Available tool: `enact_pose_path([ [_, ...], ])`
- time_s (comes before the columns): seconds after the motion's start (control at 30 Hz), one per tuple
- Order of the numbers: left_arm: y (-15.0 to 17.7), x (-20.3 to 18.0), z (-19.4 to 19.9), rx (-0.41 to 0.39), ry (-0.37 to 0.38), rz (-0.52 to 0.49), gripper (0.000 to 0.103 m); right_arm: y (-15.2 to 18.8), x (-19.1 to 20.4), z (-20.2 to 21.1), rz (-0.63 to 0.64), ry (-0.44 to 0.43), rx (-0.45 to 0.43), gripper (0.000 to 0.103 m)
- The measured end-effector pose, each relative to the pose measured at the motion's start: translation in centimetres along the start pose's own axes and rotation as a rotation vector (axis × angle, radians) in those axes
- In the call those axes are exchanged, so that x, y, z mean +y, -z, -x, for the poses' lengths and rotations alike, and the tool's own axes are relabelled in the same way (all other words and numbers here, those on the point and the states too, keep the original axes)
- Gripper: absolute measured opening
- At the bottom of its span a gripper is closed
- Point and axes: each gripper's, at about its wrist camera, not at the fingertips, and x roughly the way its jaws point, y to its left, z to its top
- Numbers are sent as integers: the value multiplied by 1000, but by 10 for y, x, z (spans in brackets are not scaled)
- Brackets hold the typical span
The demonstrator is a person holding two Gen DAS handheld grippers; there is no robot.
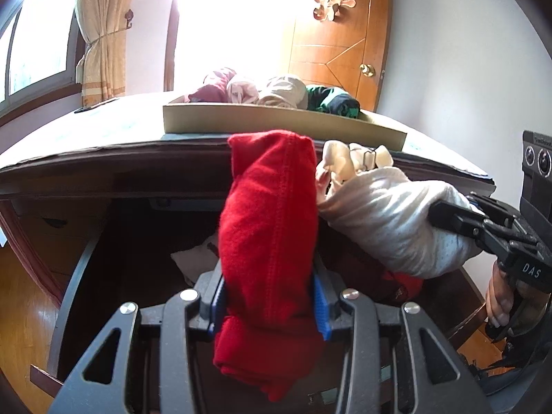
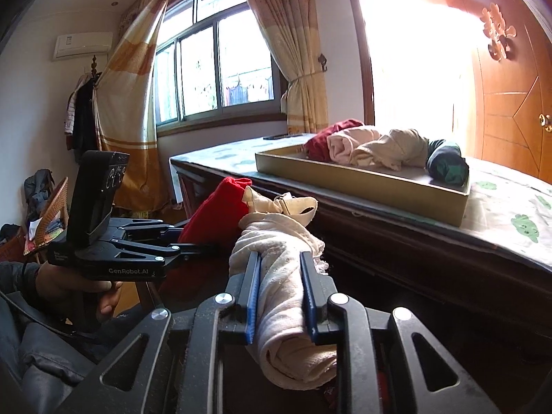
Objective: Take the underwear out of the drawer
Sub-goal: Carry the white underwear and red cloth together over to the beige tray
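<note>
Above the open drawer (image 1: 103,258), below the worktop's (image 2: 500,214) front edge, two tools each hold a rolled piece of underwear. The left tool (image 1: 269,303) is clamped on a red roll (image 1: 269,214), which stands upright between its blue pads. The right tool (image 2: 279,293) is clamped on a cream-white roll (image 2: 286,296), just beside the red one. On the worktop near its front edge sits a shallow tray (image 2: 362,179) with four more rolled garments along its far side.
</note>
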Motion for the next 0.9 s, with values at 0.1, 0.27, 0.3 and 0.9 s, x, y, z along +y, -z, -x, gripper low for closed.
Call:
enact_pose_path([
  [0.1, -3, -1, 4, -22, 6, 5, 40, 0, 0, 4, -1, 0, -24, 23],
  [0.27, -8, -5, 11, -55, 12, 3, 40, 2, -1, 13, -7, 2, -77, 23],
  [0.3, -10, -6, 12, -62, 13, 1, 40, 2, -1, 14, -10, 1, -84, 23],
  [0.9, -35, -21, 24, -128, 15, -37, 40, -3, -17, 32, -121, -34, -167, 23],
])
